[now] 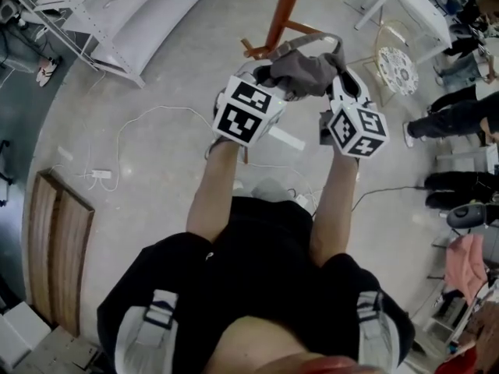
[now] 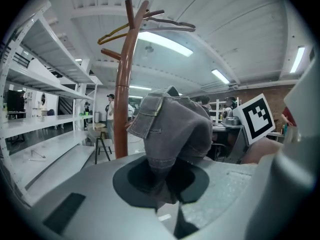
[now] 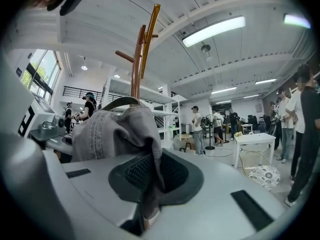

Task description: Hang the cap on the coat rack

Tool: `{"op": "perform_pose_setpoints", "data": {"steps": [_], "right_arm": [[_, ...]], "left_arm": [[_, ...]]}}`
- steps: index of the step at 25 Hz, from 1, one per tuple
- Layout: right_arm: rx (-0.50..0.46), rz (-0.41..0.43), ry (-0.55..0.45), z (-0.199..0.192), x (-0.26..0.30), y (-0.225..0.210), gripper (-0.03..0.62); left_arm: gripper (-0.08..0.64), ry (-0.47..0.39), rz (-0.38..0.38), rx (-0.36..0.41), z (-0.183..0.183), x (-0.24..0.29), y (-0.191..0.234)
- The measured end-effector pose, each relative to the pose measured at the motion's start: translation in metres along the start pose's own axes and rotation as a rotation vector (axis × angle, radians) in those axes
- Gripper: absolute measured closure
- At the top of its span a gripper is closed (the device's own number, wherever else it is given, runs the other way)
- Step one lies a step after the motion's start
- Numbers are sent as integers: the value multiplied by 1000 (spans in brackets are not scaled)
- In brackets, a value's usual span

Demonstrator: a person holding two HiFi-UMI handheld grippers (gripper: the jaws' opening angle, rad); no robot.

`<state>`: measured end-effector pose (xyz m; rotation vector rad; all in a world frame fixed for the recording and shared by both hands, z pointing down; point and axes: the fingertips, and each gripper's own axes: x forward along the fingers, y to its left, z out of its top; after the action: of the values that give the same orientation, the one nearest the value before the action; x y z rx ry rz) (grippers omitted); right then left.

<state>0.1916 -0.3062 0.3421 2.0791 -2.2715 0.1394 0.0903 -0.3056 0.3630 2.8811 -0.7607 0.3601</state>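
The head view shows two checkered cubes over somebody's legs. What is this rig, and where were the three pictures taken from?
No robot here: a person holds a two-jaw gripper in each hand. The checkered cubes are parts of those grippers. The head view comes from a camera on the person's head looking steeply down, so you see their arms above the floor. There the left gripper and the right gripper are both shut on one grey cap, each pinching an edge. The other two pictures come from cameras riding on each gripper, looking along its jaws; both show the cap's fabric clamped between them. Ahead stands the brown coat rack, where the cap is to be hung. On the floor lie a white power strip with its cable and a wooden panel.
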Motion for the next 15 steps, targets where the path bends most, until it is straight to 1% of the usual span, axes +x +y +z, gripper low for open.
{"op": "perform_pose_setpoints", "data": {"steps": [4, 9, 15], "right_arm": [[-9, 8, 27, -2, 14, -2, 586], [-74, -17, 113, -24, 34, -3, 586], [-114, 16, 181, -41, 50, -2, 586]], "left_arm": [[538, 21, 22, -24, 0, 8, 11], [538, 80, 46, -38, -13, 27, 23], [538, 137, 75, -78, -32, 38, 32]]}}
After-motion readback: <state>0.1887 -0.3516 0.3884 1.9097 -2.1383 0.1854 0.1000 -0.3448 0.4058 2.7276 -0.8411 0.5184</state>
